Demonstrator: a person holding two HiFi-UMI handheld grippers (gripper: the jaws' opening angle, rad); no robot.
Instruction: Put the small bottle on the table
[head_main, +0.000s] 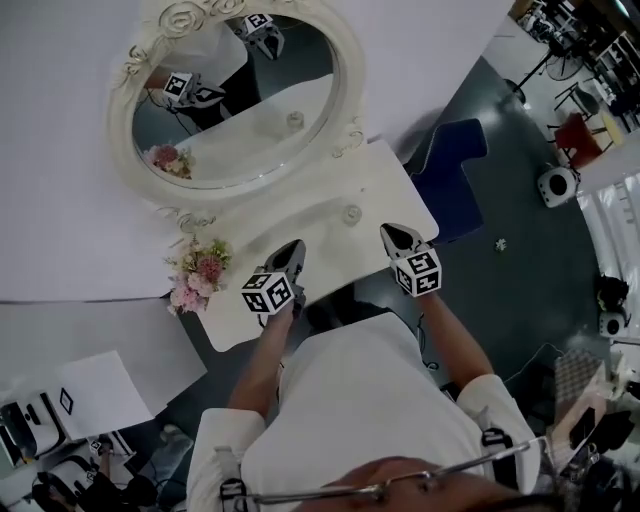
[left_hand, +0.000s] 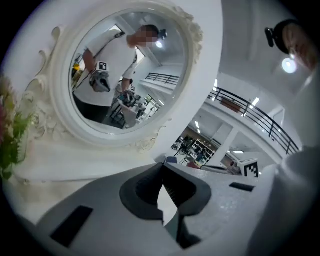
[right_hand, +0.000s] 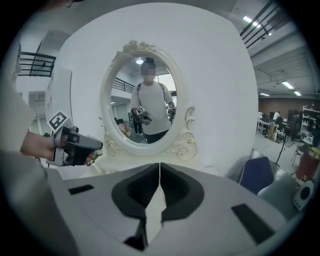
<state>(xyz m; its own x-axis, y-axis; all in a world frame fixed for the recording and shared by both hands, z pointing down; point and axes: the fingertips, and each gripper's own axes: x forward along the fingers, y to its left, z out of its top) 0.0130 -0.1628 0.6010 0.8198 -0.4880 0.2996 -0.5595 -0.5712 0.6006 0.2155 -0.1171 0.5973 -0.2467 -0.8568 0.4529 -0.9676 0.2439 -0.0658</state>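
A small pale bottle (head_main: 351, 214) stands upright on the white dressing table (head_main: 300, 215), near its right end and below the oval mirror (head_main: 240, 90). My left gripper (head_main: 292, 247) hovers over the table's front part, left of the bottle, with its jaws shut and nothing between them. My right gripper (head_main: 393, 233) is just right of the bottle at the table's edge, also shut and empty. In the left gripper view the shut jaws meet at my left gripper (left_hand: 162, 166); in the right gripper view, at my right gripper (right_hand: 159, 165). Neither gripper view shows the bottle.
A pink and white flower bunch (head_main: 200, 272) sits at the table's left front corner. A dark blue chair (head_main: 455, 165) stands right of the table, on a grey floor with a white round device (head_main: 556, 185). A white wall is behind the mirror.
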